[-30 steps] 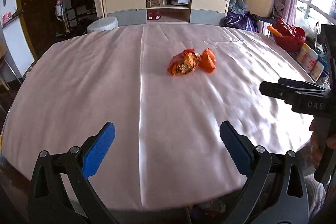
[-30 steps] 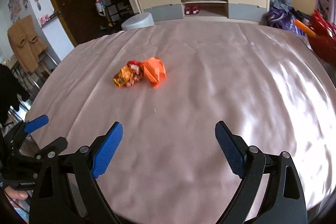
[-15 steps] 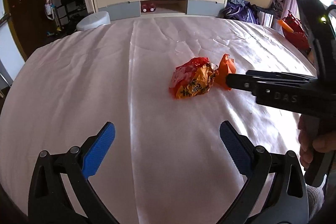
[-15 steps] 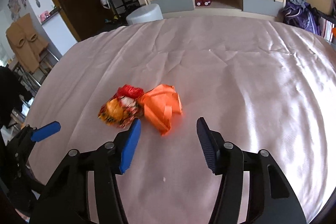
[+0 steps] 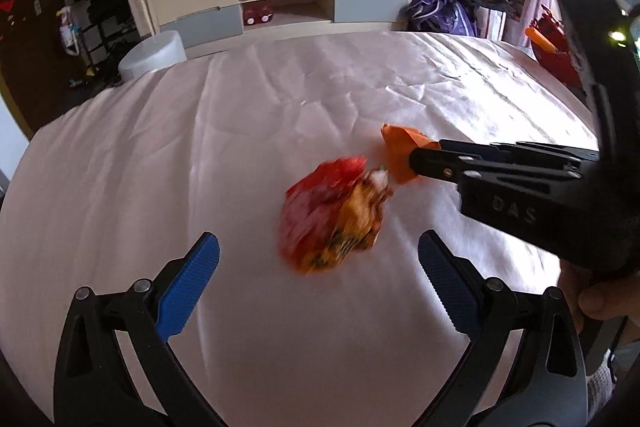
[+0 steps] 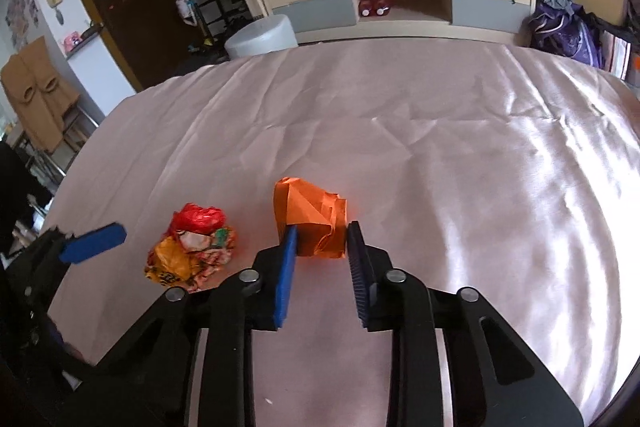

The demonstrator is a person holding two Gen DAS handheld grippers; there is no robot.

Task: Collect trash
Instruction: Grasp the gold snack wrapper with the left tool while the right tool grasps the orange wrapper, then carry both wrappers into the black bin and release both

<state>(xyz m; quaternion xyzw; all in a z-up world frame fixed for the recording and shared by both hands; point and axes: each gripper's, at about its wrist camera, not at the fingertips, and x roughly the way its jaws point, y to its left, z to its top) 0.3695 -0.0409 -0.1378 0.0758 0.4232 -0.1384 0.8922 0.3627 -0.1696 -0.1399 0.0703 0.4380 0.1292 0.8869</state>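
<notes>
Orange crumpled paper (image 6: pixel 310 221) now pinched near its lower edge by right gripper (image 6: pixel 320 241), jaws just narrowed from wide to a slim gap with pads against both flanks. Reads as grasp nearly set, lift next. Red-and-yellow wrapper ball (image 5: pixel 332 217) just ahead of left gripper (image 5: pixel 318 269), at twelve o'clock, closer than a second ago; jaws spread wide, holding nothing, not yet straddling. Pink satin cloth (image 6: pixel 460 147) bare from twelve round to three o'clock; table edge far off. Only crowding: right gripper at two o'clock.
</notes>
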